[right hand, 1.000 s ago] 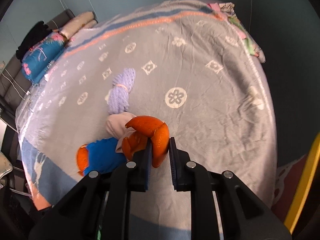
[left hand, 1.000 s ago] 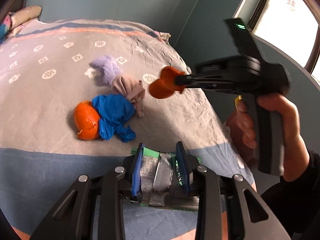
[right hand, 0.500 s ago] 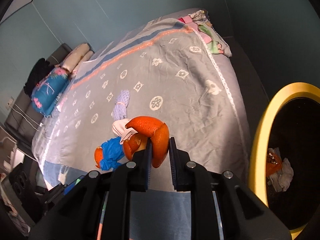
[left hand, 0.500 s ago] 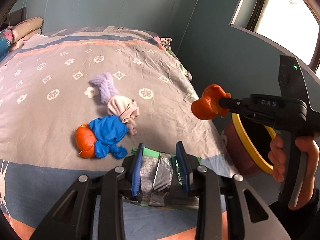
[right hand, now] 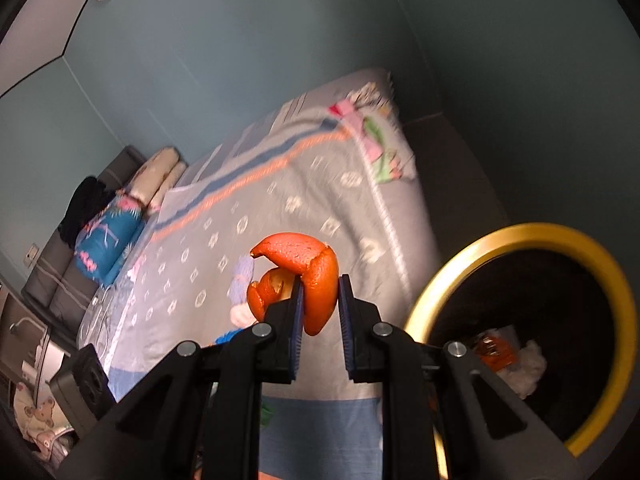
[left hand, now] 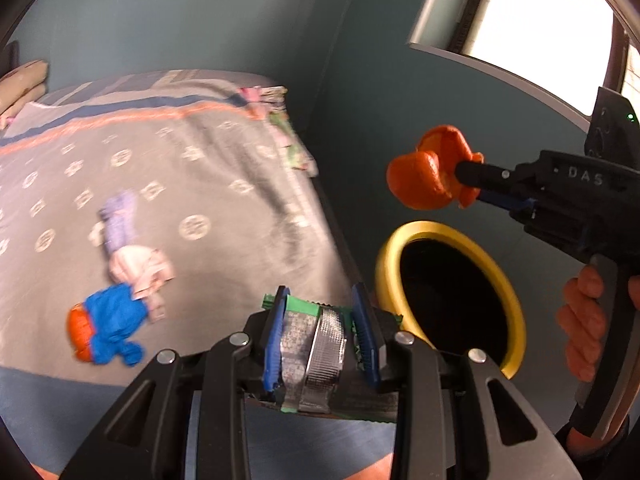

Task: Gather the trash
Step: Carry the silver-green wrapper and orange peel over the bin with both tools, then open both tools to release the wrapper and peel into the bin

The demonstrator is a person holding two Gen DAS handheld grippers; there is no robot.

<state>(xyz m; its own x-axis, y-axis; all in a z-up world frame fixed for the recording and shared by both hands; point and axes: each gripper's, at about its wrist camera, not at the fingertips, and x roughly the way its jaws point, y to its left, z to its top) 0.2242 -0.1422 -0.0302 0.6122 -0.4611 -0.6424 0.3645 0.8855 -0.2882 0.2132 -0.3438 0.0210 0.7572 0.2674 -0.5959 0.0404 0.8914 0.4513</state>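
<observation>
Now orange peel [right hand: 316, 280] between right tool [right hand: 319, 312] pads.

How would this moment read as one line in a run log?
right gripper: shut on orange peel | left gripper: shut on wrapper | bin: beside bed

Bin [left hand: 448, 236] right of the bed [left hand: 224, 216]; rags [left hand: 120, 304] on it (bunched).

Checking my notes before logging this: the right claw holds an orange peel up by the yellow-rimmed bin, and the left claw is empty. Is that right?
Not quite: the left claw is not empty; the left wrist view shows it clamped on a silver and green wrapper. The rest stands: the right claw holds the orange peel up by the yellow-rimmed bin.
</observation>
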